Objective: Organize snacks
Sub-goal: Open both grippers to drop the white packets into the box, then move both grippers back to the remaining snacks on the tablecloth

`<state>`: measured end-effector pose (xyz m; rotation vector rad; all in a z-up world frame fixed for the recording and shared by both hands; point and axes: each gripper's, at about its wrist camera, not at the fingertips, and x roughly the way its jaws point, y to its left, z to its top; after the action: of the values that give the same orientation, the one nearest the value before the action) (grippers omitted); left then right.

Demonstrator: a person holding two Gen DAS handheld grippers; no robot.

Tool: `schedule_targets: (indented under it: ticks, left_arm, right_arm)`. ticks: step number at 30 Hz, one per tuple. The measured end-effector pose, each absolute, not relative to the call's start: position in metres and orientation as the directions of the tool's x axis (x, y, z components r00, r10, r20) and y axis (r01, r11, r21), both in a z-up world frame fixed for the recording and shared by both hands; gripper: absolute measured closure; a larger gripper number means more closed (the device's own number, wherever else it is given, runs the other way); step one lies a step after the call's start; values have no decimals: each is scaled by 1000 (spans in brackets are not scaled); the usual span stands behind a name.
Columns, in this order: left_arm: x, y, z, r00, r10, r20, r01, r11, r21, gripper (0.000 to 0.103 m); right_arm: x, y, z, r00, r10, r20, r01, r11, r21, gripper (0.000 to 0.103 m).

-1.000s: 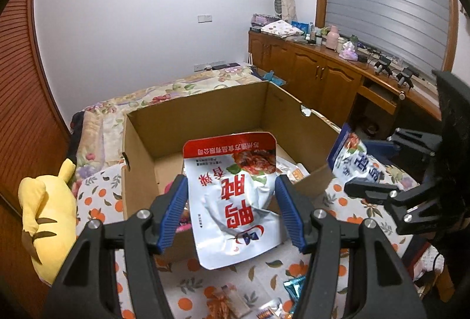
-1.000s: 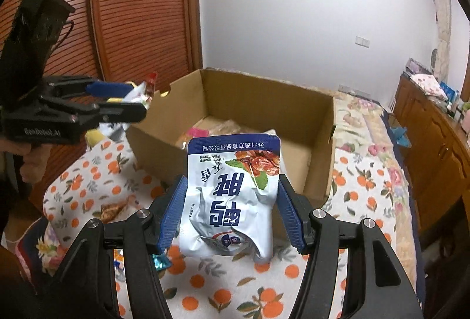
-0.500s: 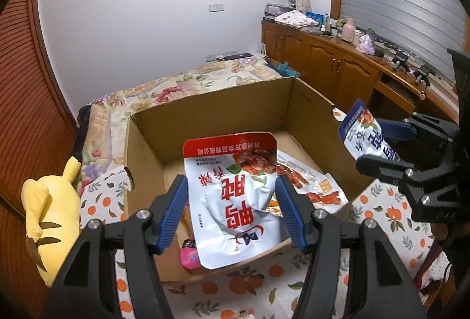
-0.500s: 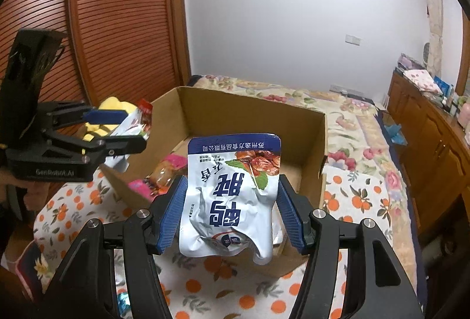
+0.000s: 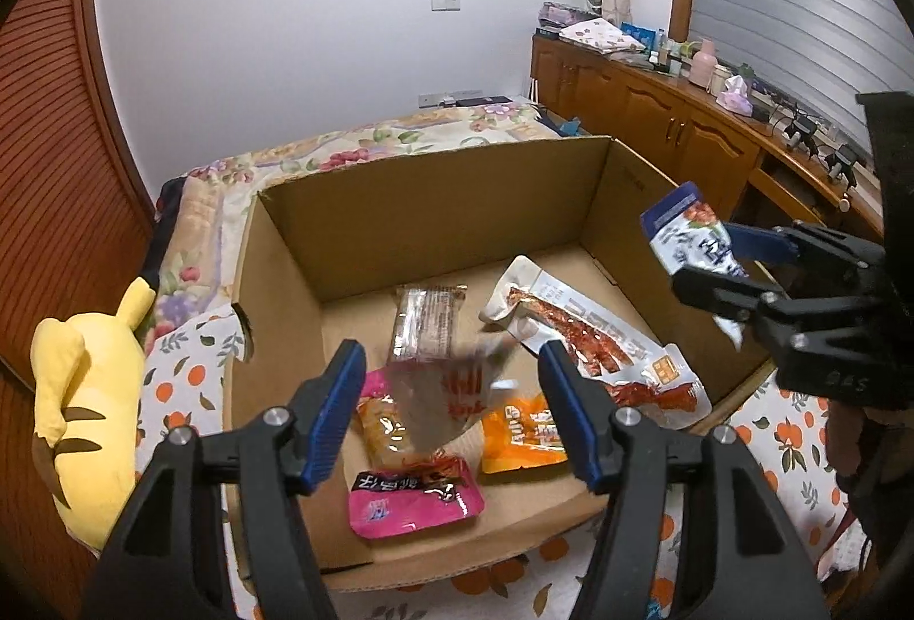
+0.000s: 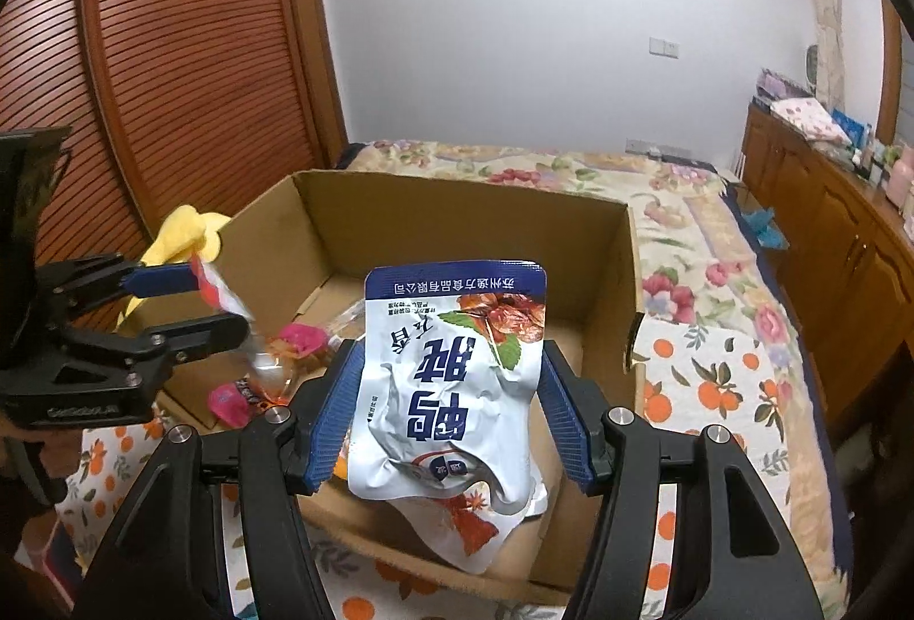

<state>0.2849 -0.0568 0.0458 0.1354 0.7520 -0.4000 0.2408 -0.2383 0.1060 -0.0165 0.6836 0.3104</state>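
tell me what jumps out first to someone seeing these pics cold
The blue-and-white pouch fills the right wrist view, clamped between the right tongs over the near edge of the cardboard box. In the left wrist view, a blurred red-and-white pouch sits between the left tongs, apparently falling onto the packets on the box floor. A yellow plush lies left of the box.

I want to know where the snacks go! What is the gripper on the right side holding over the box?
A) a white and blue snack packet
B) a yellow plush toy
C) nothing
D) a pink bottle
A: in the right wrist view the right gripper has its blue fingers closed on a white and blue snack packet, held above the open cardboard box.
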Motion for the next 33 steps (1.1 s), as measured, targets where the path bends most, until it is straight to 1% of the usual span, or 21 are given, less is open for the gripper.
schedule_targets:
  ticks: [9, 17, 22, 25, 33]
  left_arm:
    - [278, -55, 51, 674, -307, -672, 405, 914, -11, 40]
    - [256, -50, 62, 696, -313, -646, 413, 911, 3, 36]
    - [225, -42, 78, 720, -326, -612, 425, 905, 18, 34]
    - [207, -37, 87, 729, -337, -596, 431, 902, 16, 34]
    - [152, -27, 88, 740, -348, -576, 446, 894, 33, 34]
  right_arm:
    - [243, -229, 94, 731, 274, -625, -281, 955, 90, 41]
    - [233, -229, 106, 747, 285, -600, -290, 953, 92, 41]
    - [195, -230, 126, 769, 334, -546, -340, 936, 94, 41]
    - [170, -229, 133, 770, 356, -529, -372, 925, 81, 41]
    - [106, -218, 124, 743, 400, -536, -432, 899, 73, 41]
